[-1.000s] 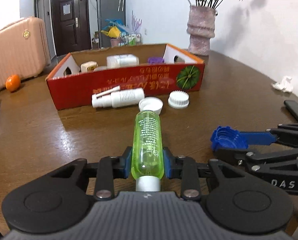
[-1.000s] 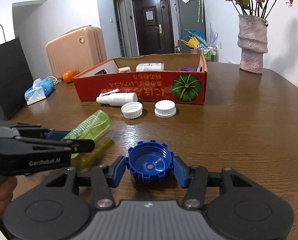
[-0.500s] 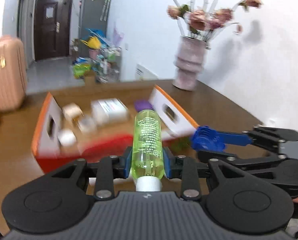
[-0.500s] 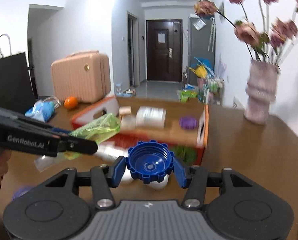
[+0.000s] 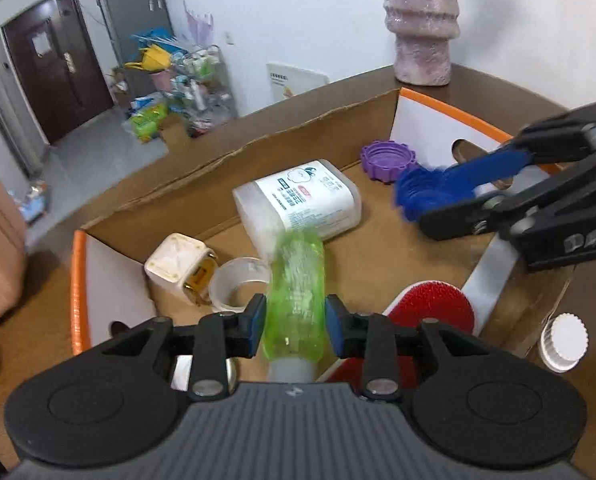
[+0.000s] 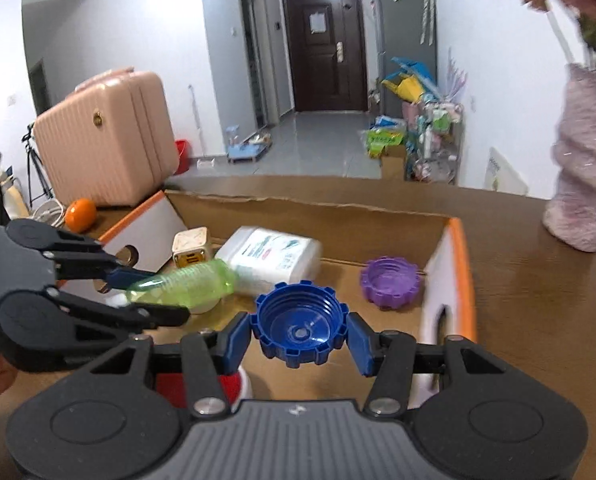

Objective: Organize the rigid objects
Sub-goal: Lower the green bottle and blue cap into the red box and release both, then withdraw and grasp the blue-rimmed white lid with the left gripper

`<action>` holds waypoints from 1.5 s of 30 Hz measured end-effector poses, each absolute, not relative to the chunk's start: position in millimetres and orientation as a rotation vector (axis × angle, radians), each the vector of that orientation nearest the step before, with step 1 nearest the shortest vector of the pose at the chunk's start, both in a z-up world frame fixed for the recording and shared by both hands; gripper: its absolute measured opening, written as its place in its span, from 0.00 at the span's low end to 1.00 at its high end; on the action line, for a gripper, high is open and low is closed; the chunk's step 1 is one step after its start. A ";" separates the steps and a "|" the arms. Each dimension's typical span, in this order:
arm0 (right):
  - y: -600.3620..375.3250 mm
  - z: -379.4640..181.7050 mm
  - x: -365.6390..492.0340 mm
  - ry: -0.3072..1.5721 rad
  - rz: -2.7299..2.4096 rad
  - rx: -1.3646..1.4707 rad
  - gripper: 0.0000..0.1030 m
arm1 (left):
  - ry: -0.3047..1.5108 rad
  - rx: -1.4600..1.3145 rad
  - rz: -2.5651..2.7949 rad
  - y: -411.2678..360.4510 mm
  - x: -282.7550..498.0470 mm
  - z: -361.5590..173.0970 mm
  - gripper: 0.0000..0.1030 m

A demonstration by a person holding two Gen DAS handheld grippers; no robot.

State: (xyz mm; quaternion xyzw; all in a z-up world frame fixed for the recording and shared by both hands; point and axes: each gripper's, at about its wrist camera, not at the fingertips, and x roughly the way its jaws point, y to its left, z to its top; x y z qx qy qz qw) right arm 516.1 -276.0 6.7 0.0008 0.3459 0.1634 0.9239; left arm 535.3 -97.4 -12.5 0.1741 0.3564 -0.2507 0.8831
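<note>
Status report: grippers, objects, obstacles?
Left gripper just opening, green plastic bottle loose between jaws. Right gripper shut on blue ribbed cap. Both over cardboard box.

White walls point(image 6: 145, 20); grey tiled floor point(image 6: 322, 144). Dark door point(image 6: 324, 44) at the hallway end, grey fridge point(image 6: 404, 20) beside it. Cluttered rack point(image 6: 434, 136) along the right wall. Pink suitcase point(image 6: 105, 144) at left. Brown wooden table point(image 6: 538, 300). Even, bright lighting.

open cardboard box point(image 5: 225, 156) on wooden table point(image 6: 538, 300), purple ridged cap point(image 5: 386, 159) inside at right, white rectangular container point(image 5: 298, 204) mid, vase point(image 5: 422, 20) behind
</note>
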 end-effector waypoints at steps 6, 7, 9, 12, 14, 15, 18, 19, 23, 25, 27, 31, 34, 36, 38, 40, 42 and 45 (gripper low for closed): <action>-265.9 -0.5 526.7 0.710 0.389 0.103 0.65 | 0.638 0.276 -0.535 -70.4 526.8 12.4 0.61; -264.1 1.2 527.8 0.706 0.384 0.112 0.65 | 0.634 0.259 -0.520 -65.6 526.8 17.6 0.62; -264.0 6.0 526.7 0.694 0.369 0.109 0.66 | 0.630 0.233 -0.483 -55.9 525.6 27.5 0.68; -268.0 17.2 520.9 0.677 0.339 0.112 0.66 | 0.611 0.211 -0.419 -42.3 516.9 42.1 0.78; -271.7 28.0 509.6 0.663 0.328 0.105 0.66 | 0.601 0.195 -0.376 -30.6 503.8 52.5 0.82; -274.8 34.0 502.9 0.657 0.325 0.097 0.67 | 0.594 0.189 -0.363 -24.3 495.2 58.3 0.82; -279.5 54.1 480.5 0.638 0.316 0.060 0.71 | 0.565 0.175 -0.323 -5.4 466.3 76.5 0.82; -279.8 61.2 471.0 0.629 0.311 0.043 0.72 | 0.557 0.170 -0.310 -0.8 457.3 80.5 0.83; -281.9 86.3 426.9 0.595 0.291 -0.001 0.79 | 0.542 0.166 -0.244 19.6 408.7 93.8 0.85; -283.3 93.3 402.0 0.573 0.281 -0.013 0.83 | 0.522 0.145 -0.217 32.3 379.1 98.8 0.90; -284.1 97.1 374.8 0.543 0.269 -0.025 0.87 | 0.495 0.103 -0.190 46.0 344.6 101.7 0.97; -281.3 94.8 321.0 0.481 0.210 -0.042 0.90 | 0.462 0.085 -0.137 61.2 273.2 95.7 0.99; -278.7 88.1 272.3 0.441 0.211 -0.037 0.95 | 0.420 0.064 -0.121 64.4 221.4 86.7 1.00; -274.8 79.0 242.9 0.417 0.229 -0.036 0.99 | 0.406 0.061 -0.108 63.2 192.1 76.0 1.00; -269.2 65.6 213.8 0.400 0.230 -0.043 0.99 | 0.418 0.070 -0.084 55.5 166.4 58.6 1.00; -264.0 51.5 185.3 0.389 0.224 -0.051 0.99 | 0.453 0.070 -0.084 46.9 145.9 38.8 1.00; -260.6 34.5 157.3 0.381 0.214 -0.045 0.99 | 0.483 0.062 -0.093 39.3 127.0 22.0 1.00; -255.8 14.4 127.2 0.399 0.234 -0.044 0.99 | 0.528 0.035 -0.133 31.9 106.9 4.6 1.00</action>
